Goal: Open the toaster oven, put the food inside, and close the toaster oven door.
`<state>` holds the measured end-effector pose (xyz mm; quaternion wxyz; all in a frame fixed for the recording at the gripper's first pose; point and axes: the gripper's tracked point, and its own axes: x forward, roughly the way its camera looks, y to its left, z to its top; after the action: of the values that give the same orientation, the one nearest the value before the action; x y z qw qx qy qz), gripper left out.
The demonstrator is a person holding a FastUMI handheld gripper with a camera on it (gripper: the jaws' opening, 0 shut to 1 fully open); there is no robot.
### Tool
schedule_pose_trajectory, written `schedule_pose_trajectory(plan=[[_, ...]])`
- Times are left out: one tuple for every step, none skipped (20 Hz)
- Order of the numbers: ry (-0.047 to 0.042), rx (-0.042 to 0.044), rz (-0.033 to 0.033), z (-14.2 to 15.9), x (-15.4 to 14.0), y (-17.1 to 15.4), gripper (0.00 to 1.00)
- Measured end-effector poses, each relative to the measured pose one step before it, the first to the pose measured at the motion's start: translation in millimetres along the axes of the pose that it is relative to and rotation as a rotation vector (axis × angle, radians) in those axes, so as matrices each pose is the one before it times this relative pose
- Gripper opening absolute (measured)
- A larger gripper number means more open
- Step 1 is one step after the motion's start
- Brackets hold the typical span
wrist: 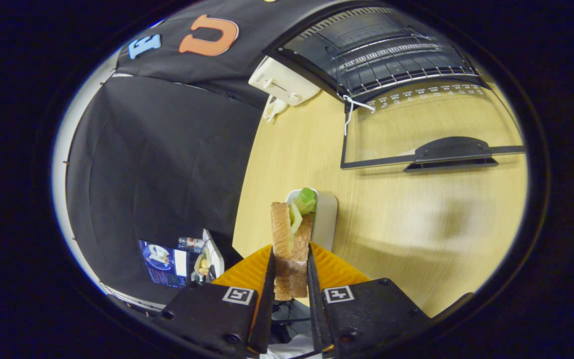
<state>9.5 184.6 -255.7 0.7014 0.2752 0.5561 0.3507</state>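
Note:
A toast sandwich (289,234) with green and pale filling stands on edge between my fingers, and my gripper (290,257) is shut on it, both fingers pressing its bread sides. It is lifted over a small white plate (326,219) on the wooden table (416,214). Far beyond the fingers stands the toaster oven (376,47), its glass door (426,124) folded down flat over the table, the dark handle (451,152) facing me. A wire rack (396,70) shows inside the dark cavity.
A white box-shaped device (283,81) lies beside the oven's left side. The table's left edge runs close to the sandwich, with black cloth below it. A laptop (167,262) and small clutter sit low beside the left finger.

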Motion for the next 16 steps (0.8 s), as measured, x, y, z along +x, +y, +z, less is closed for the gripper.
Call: schedule_pose_trajectory(plan=[[-0.01406, -0.00355, 0.01566, 2.85, -3.2, 2.93, 0.38], [-0.01585, -0.0031, 0.02742, 3.06, -4.4, 5.04, 0.37], [-0.01728, 0.00249, 0.02988, 3.9, -4.03, 4.36, 0.37], [-0.01898, -0.00386, 0.0392, 3.17, -4.27, 5.45, 0.37], [-0.02267, -0.01085, 0.04943, 5.54, -3.01, 7.64, 0.37], [-0.02852, -0.01258, 0.04919, 5.35, -5.82, 7.55, 0.37], [-0.02965, -0.01178, 0.02905, 5.9, -4.51, 3.78, 0.36], [-0.03756, -0.01547, 0.01811, 6.57, -4.8, 1.87, 0.36], [-0.03957, -0.01611, 0.00426, 8.34, -2.6, -0.72, 0.36], [-0.03671, -0.02337, 0.00037, 6.15, -3.63, -0.45, 0.36], [-0.05051, -0.03409, -0.00028, 8.62, -3.49, -1.04, 0.36], [-0.04501, -0.0298, 0.00303, 8.75, -1.61, -1.21, 0.36], [-0.06012, -0.02562, 0.00534, 10.15, -2.79, 0.29, 0.36], [-0.05275, -0.01093, -0.00054, 9.94, -1.38, -0.75, 0.36], [-0.05429, -0.00428, -0.00762, 11.22, -1.73, -2.11, 0.36], [-0.05077, 0.00469, -0.01755, 9.93, -2.35, -5.2, 0.36]])
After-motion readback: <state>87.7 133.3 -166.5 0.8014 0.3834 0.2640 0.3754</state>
